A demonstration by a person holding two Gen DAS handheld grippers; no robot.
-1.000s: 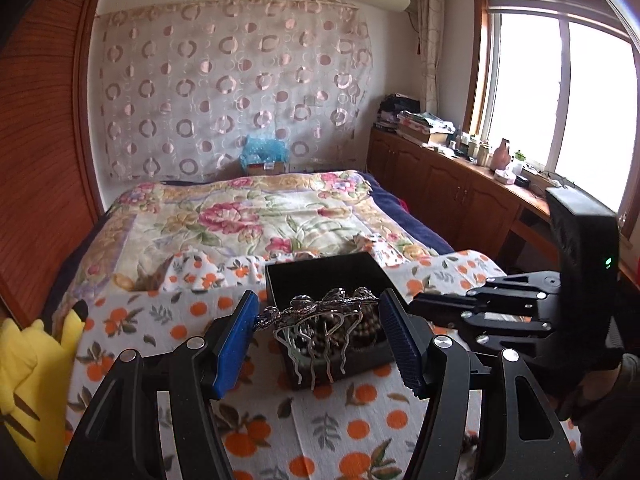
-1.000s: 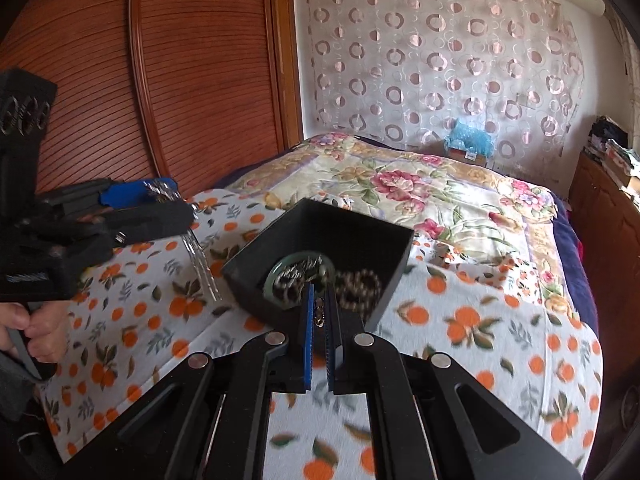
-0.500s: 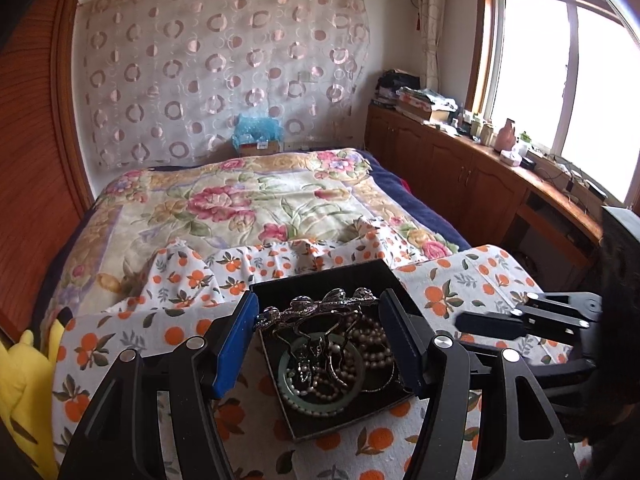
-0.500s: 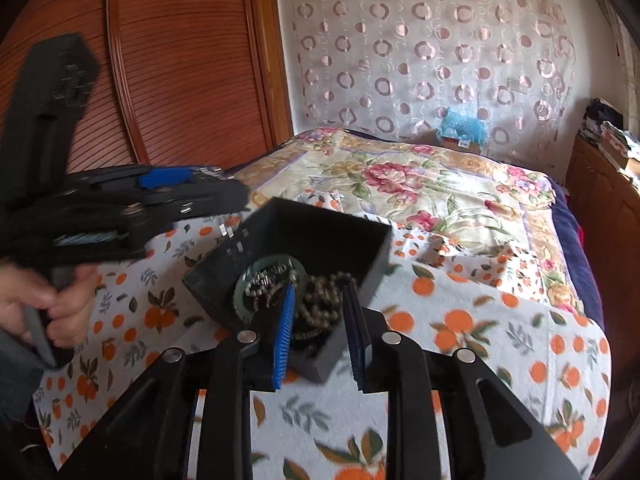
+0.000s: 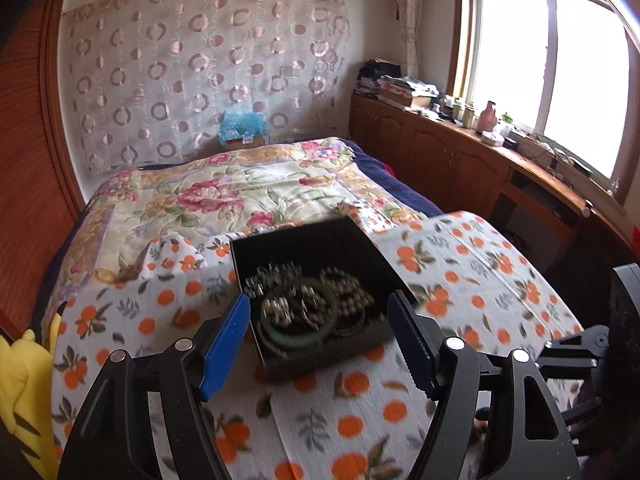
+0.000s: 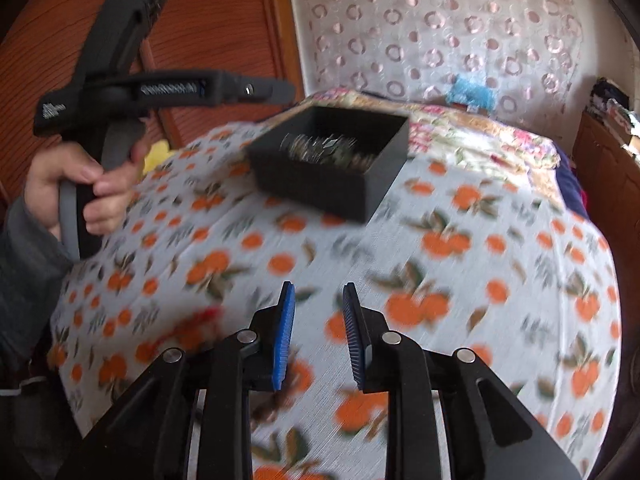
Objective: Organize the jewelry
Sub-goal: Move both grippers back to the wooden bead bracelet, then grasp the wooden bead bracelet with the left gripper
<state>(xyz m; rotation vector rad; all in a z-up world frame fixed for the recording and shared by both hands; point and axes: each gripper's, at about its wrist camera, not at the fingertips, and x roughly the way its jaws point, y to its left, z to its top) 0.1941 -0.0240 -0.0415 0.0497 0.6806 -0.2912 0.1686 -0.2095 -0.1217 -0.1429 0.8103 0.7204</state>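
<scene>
Right wrist view, blurred white lettering on left claw (image 6: pixel 276 90) body unreadable, both claws apart, empty, right claw (image 6: pixel 319 336) over orange-print cloth (image 6: pixel 460 264).

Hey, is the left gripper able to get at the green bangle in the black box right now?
Probably yes. The left gripper is open and empty just above the open black box; the green bangle lies near its front, tangled with beads.

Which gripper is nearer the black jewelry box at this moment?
Left. The left gripper is open right at the black jewelry box, its fingers flanking the near edge. The right gripper is open over bare cloth, well short of it.
</scene>
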